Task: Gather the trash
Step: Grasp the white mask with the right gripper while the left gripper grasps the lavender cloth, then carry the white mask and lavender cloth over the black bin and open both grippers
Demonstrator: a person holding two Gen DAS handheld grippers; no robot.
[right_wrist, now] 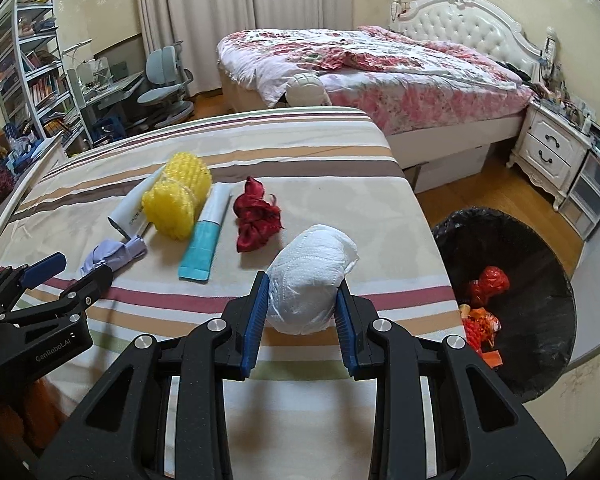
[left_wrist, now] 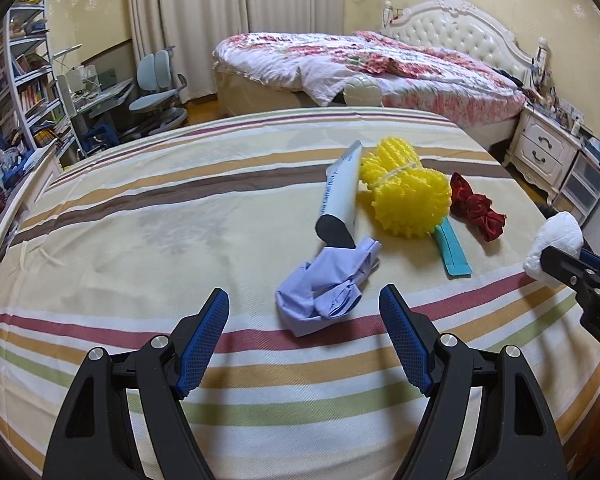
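A striped tablecloth (left_wrist: 140,220) carries the trash. A crumpled lilac glove (left_wrist: 324,292) (right_wrist: 116,252) lies just beyond my left gripper (left_wrist: 304,292) (right_wrist: 80,266), which stands open and holds nothing. Behind the glove are a white tube with a black cap (left_wrist: 340,196), a yellow foam net (left_wrist: 404,188) (right_wrist: 180,200), a teal-ended tube (right_wrist: 204,240) and a red crumpled rag (right_wrist: 256,216). My right gripper (right_wrist: 303,282) (left_wrist: 560,264) is shut on a white paper wad (right_wrist: 316,260) (left_wrist: 556,236), held above the table's right part.
A bin lined with a black bag (right_wrist: 540,240) stands on the floor right of the table, with red and orange scraps inside. Beyond are a bed with a floral cover (right_wrist: 380,64), a white nightstand (right_wrist: 552,152), a desk chair (left_wrist: 156,88) and bookshelves (left_wrist: 24,80).
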